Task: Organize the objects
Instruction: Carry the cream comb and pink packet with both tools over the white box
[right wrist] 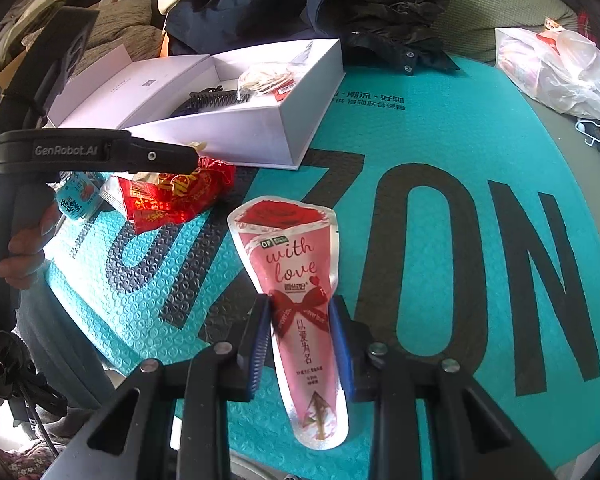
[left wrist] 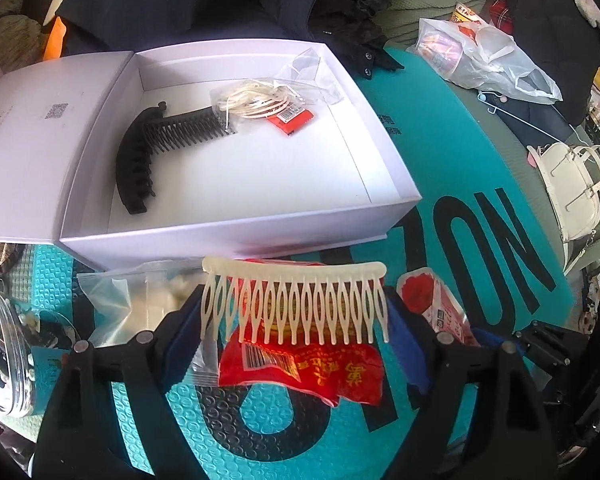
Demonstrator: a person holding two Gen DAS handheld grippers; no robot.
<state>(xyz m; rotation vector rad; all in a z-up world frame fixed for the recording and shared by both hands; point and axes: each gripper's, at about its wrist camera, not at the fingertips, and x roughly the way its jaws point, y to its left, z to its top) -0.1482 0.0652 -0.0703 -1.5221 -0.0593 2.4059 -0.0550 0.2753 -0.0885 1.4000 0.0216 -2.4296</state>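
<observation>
Cream plastic comb [left wrist: 296,300] is clamped crosswise between the left gripper [left wrist: 296,312] fingers, teeth pointing down-frame, just short of the white box [left wrist: 236,236] at upper centre. Right gripper [right wrist: 300,336] fingers straddle the pink pouch [right wrist: 296,300], apparently gripping it; its long axis runs along them.

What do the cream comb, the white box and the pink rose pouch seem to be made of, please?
Cream comb: probably moulded plastic, slightly translucent, with thin looped teeth. White box: likely matte rigid cardboard, judging by its crisp folded walls and hinged lid. Pink rose pouch: apparently glossy printed plastic film with a silvery sealed edge.
</observation>
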